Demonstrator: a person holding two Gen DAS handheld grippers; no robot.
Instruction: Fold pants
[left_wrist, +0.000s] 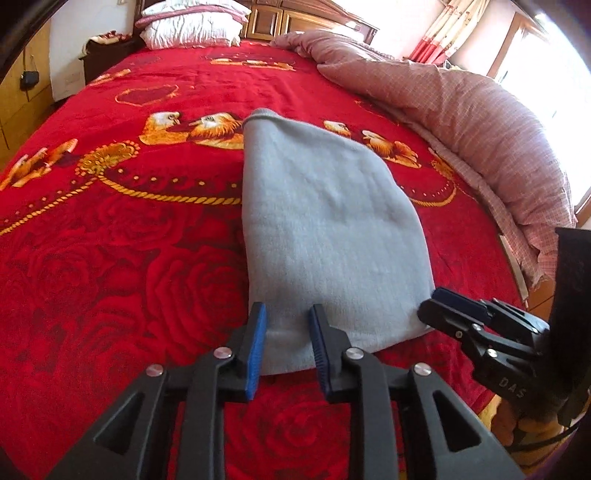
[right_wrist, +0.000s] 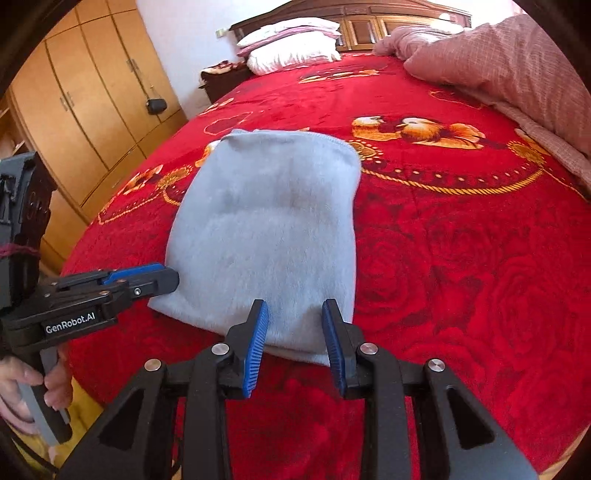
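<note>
Light grey pants (left_wrist: 325, 229) lie folded into a compact stack on the red bedspread (left_wrist: 110, 240); they also show in the right wrist view (right_wrist: 269, 236). My left gripper (left_wrist: 288, 332) is open, its blue pads on either side of the stack's near left edge. My right gripper (right_wrist: 297, 332) is open at the near right edge. In the left wrist view the right gripper (left_wrist: 448, 306) sits by the stack's near right corner. In the right wrist view the left gripper (right_wrist: 155, 277) sits by its near left corner. Neither holds cloth.
A pink checked quilt (left_wrist: 461, 122) is bunched along the bed's right side. White pillows (left_wrist: 192, 26) lie at the wooden headboard (right_wrist: 369, 22). A wooden wardrobe (right_wrist: 85, 107) stands left of the bed, a dark nightstand (left_wrist: 107, 55) beside the pillows.
</note>
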